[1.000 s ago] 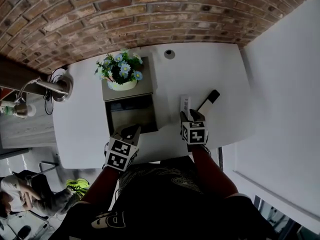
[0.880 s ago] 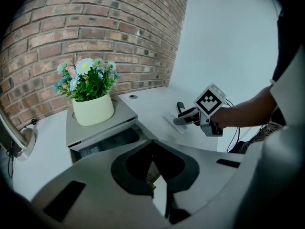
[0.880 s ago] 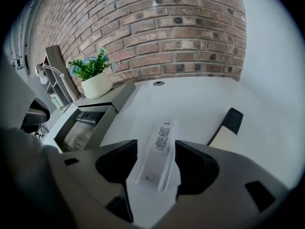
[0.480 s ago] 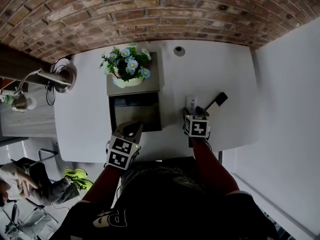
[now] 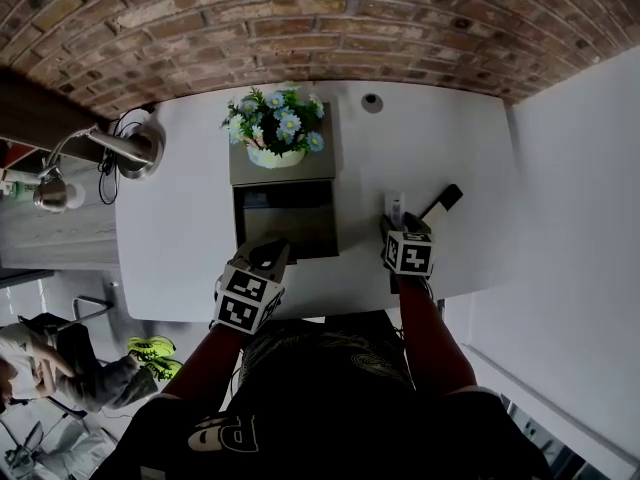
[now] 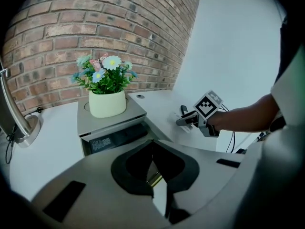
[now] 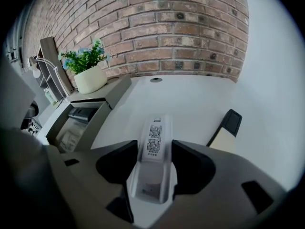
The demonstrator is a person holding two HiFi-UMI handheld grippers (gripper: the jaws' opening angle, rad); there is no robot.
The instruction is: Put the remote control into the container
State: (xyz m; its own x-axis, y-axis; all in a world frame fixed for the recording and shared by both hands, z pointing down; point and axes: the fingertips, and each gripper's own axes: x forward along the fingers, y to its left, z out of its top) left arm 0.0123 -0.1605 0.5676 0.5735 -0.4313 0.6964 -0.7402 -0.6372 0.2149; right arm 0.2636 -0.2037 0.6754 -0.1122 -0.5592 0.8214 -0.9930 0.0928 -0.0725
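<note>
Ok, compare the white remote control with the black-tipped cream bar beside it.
The white remote control is all white with a printed label; the black-tipped cream bar is cream with a black far end. The remote points straight at the brick wall; the bar lies slanted. The remote lies between the jaws of the right gripper, which have just been closing; the bar lies outside them. Both rest flat on the white table.
</note>
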